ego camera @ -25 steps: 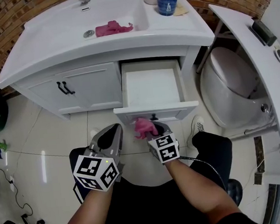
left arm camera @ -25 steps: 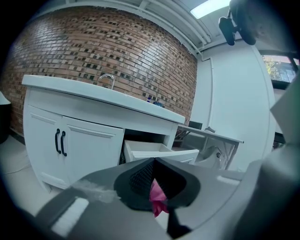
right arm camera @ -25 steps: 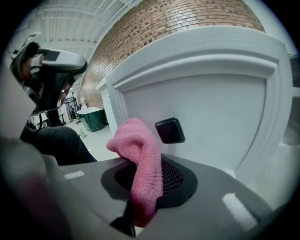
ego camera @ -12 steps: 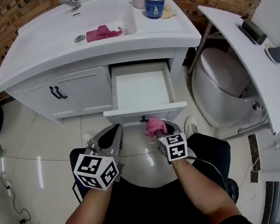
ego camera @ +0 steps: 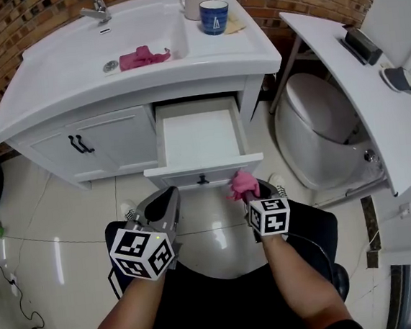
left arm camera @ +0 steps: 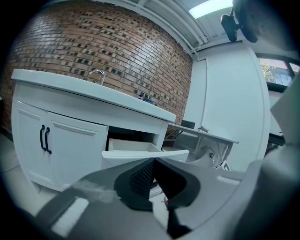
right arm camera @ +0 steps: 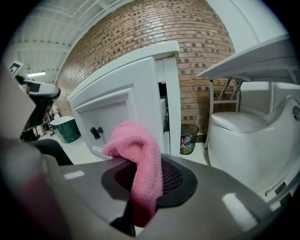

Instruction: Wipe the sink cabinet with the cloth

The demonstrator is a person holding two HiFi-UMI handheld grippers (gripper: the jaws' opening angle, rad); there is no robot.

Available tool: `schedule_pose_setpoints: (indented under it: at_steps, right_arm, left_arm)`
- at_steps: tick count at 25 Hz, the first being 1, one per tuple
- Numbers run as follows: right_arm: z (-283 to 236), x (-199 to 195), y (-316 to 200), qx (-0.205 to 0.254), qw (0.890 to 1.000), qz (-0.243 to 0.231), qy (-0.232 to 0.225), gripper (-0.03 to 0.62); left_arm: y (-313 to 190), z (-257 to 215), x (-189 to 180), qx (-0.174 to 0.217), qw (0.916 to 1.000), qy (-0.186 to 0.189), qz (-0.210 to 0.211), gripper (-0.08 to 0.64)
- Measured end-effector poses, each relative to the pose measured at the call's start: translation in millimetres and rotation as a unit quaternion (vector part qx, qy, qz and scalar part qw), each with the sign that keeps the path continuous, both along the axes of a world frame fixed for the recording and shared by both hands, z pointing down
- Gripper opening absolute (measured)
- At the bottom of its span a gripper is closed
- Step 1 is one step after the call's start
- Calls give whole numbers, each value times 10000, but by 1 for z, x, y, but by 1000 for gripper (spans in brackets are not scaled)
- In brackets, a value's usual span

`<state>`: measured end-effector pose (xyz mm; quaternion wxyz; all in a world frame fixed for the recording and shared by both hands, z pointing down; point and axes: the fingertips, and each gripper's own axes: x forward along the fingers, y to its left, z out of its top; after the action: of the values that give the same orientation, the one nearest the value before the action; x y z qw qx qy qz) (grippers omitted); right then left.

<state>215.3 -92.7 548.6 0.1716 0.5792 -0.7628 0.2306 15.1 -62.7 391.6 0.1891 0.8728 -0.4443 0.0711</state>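
Clamping a pink cloth (right arm camera: 140, 164), the right gripper (ego camera: 250, 190) has its jaws clenched on the lower fold. The terry-textured fabric bunches up out of the dark mesh-faced jaws and droops over them. The left gripper (ego camera: 163, 202) has its jaws closed together on nothing and is held low beside the right one, above the glossy tiled floor (ego camera: 46, 233).

Since the earlier frames, the cloth has travelled rightward along the drawer front (ego camera: 185, 174). It was left of the black knob (ego camera: 202, 178) and is now well right of it, at the front's right end. Contact with the panel cannot be confirmed. The left gripper has kept its place.

The drawer (ego camera: 199, 135) is white, rectangular and pulled open from the white cabinet (ego camera: 59, 149), whose doors carry black bar handles. On the smooth white counter (ego camera: 252, 47) above, a second pink cloth (ego camera: 141, 57) lies crumpled in the basin, with a blue cup (ego camera: 214, 16) to its right.
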Motion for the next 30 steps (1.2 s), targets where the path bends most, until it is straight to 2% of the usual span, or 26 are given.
schedule_pose_setpoints:
  at_steps: [13,17,26,30]
  right_arm:
    - [-2,24,7,-7,9998,202,22,80]
    - [-12,23,12,-24,9997,194,-165,80]
    - [-62,-3,41,-93,9965,-516,-652,80]
    - [-104,-19,47,134,9917,-777,-1012,80]
  left_arm:
    - [2,1,16,-4,10000,21,97,6]
    - [2,-1,18,-5,9999,35,98,6]
    - [15,-14,14,93,9992,-226,304,6]
    - [26,-24,14,142,9988,-234,410,6]
